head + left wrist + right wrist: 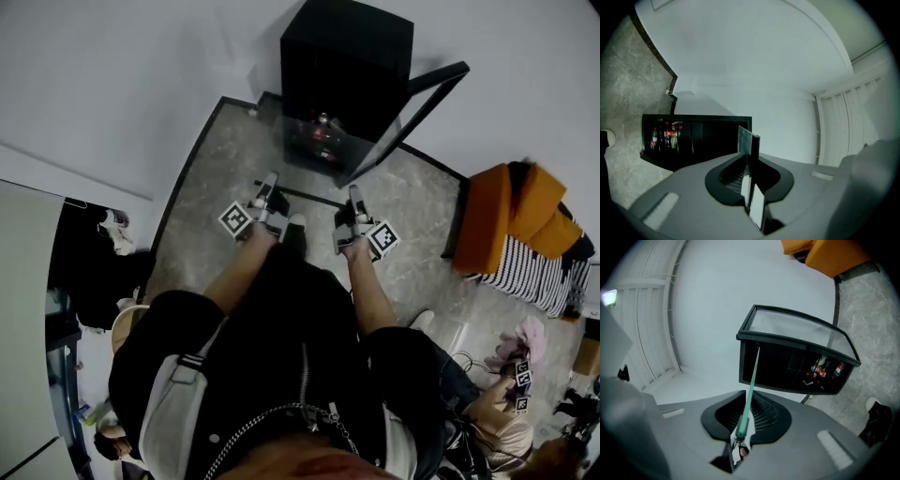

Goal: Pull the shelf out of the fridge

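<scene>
- Shelf (309, 197), a clear glass pane, hangs above the floor (211, 187) in front of the open fridge (347, 66), spanning between my two tools.
- Left tool (270, 185): jaws nearly together, clamped on the pane's left edge. Its own view shows the glass standing edge-on between the pads.
- Right tool (354, 197): jaws just as narrow, pinching the right edge, which runs as a thin green line toward the fridge.
- Door (417, 108) stands swung open to the right, and bottles (322, 129) stand inside the dark cabinet.
</scene>
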